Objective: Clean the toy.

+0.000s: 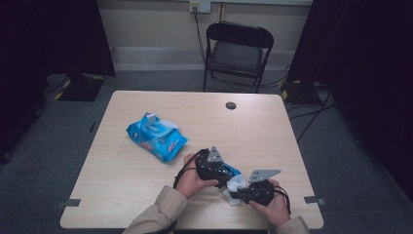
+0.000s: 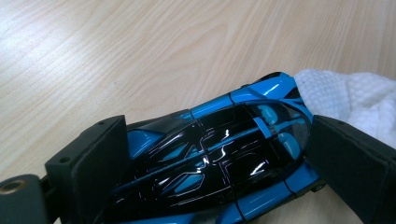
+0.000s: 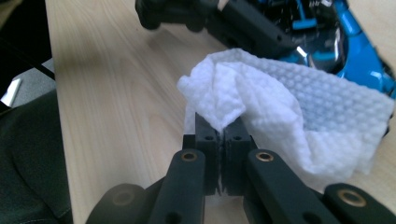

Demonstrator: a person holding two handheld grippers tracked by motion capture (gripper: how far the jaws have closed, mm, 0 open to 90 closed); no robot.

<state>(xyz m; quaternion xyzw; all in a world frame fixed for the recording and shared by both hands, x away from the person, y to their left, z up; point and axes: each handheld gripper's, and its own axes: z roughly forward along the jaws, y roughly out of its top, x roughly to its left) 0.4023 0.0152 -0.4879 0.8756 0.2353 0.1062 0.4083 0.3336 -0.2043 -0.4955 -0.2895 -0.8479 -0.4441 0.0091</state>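
A glossy blue and black toy car (image 2: pixel 219 158) lies between the jaws of my left gripper (image 2: pixel 224 163), whose pads press on its two sides. In the high view that gripper (image 1: pixel 225 171) holds the car (image 1: pixel 233 171) low over the table's front edge. My right gripper (image 3: pixel 221 133) is shut on a white textured wipe (image 3: pixel 289 116), which lies against the car's blue body (image 3: pixel 355 46). From above, the wipe (image 1: pixel 235 186) shows between the two grippers, with the right gripper (image 1: pixel 239 194) just beside it.
A blue pack of wet wipes (image 1: pixel 157 136) with its flap up lies on the wooden table (image 1: pixel 146 195), left of centre. A black folding chair (image 1: pixel 236 53) stands behind the table. A round cable hole (image 1: pixel 231 105) sits near the far edge.
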